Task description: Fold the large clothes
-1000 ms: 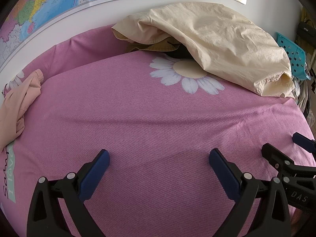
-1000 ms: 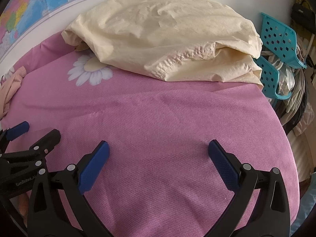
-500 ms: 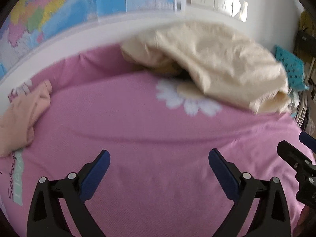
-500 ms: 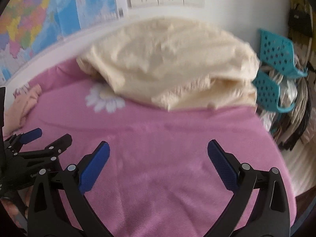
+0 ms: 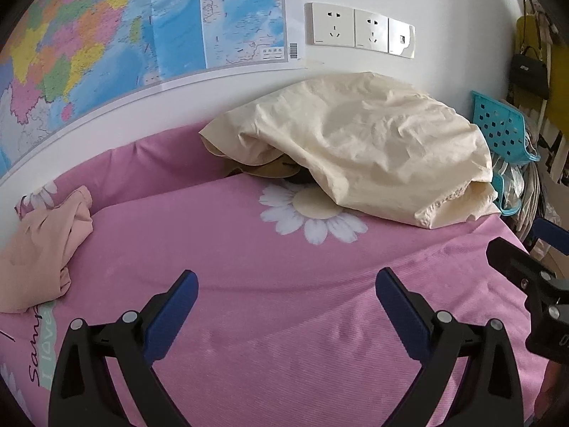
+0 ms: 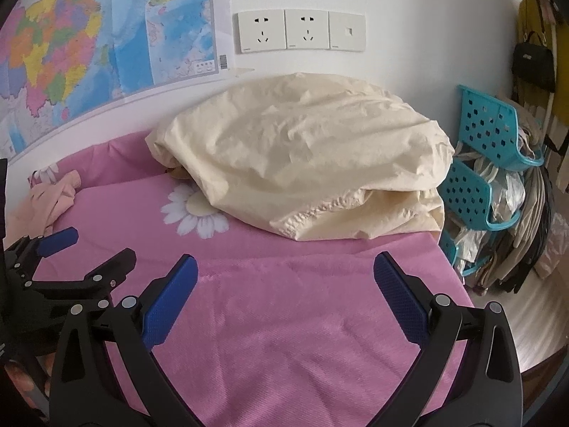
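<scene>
A large cream garment (image 5: 370,149) (image 6: 302,156) lies heaped at the far side of the pink bed (image 5: 249,259) (image 6: 284,302), against the wall. A crumpled peach garment (image 5: 39,249) (image 6: 53,199) sits at the bed's left edge. My left gripper (image 5: 286,291) hovers open over the bare sheet, well short of both garments. Over the sheet near the bed's right side my right gripper (image 6: 284,277) is open too, nothing between its blue pads. Each gripper shows at the other view's edge.
A white daisy print (image 5: 313,213) marks the sheet by the cream heap. A map (image 5: 106,35) and wall sockets (image 6: 298,30) are on the wall behind. Turquoise baskets (image 6: 490,163) with hanging bags crowd the bed's right side.
Both grippers have risen and tilted up, so the wall, map and sockets now show. Both stay open. The garments have not moved.
</scene>
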{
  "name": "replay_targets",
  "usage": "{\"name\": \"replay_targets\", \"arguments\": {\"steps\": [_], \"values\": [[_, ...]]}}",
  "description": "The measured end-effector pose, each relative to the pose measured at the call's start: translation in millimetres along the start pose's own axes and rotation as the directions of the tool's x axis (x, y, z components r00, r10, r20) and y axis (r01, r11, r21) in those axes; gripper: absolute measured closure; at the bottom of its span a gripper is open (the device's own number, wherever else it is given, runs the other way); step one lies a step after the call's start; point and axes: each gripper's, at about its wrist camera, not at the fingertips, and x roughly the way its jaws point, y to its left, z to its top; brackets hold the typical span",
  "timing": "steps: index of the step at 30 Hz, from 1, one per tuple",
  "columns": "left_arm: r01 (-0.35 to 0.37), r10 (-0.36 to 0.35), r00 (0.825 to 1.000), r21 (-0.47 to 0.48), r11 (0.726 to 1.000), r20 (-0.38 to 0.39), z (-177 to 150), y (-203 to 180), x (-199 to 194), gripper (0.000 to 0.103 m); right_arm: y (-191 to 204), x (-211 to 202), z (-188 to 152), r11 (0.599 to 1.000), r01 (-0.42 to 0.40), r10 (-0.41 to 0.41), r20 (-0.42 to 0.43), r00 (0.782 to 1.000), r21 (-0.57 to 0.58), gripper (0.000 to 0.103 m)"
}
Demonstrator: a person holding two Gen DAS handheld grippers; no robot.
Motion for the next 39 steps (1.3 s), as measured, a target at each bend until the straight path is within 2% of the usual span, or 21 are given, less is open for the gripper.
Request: {"name": "replay_targets", "arguments": {"steps": [22,26,29,33,39], "values": [[-0.003,0.003,1.000,-0.006,1.000,0.024,6.4,-5.5,-2.5,0.006,-2.6,-5.3,5.5,1.000,-0.019,0.019,0.019,1.000,0.010,0.005],[-0.025,0.024,0.999,0.016,1.000,0.039,3.2,-7.3,-3.3,0.006,-0.8,-2.9,4.4,0.999,-0.031,0.031,0.009,0.999,0.013,0.005],[0.003,-0.003,0.999,0.003,1.000,0.033,0.5,-4.2,-2.6,0.006,-0.2,0.1,2.6,0.999,-0.040,0.041,-0.004,0.999,0.018,0.005],[-0.010,0.009,1.000,-0.028,1.000,-0.019,-1.1,1.3,4.3,0.006,-0.8,1.2,1.4,0.998,-0.054,0.054,-0.010,0.998,0.030,0.005],[-0.013,0.013,1.000,-0.030,0.999,-0.005,-4.9,4.6,4.0,0.006,-1.4,0.4,-0.8,0.997,-0.065,0.065,-0.004,0.998,0.042,0.005]]}}
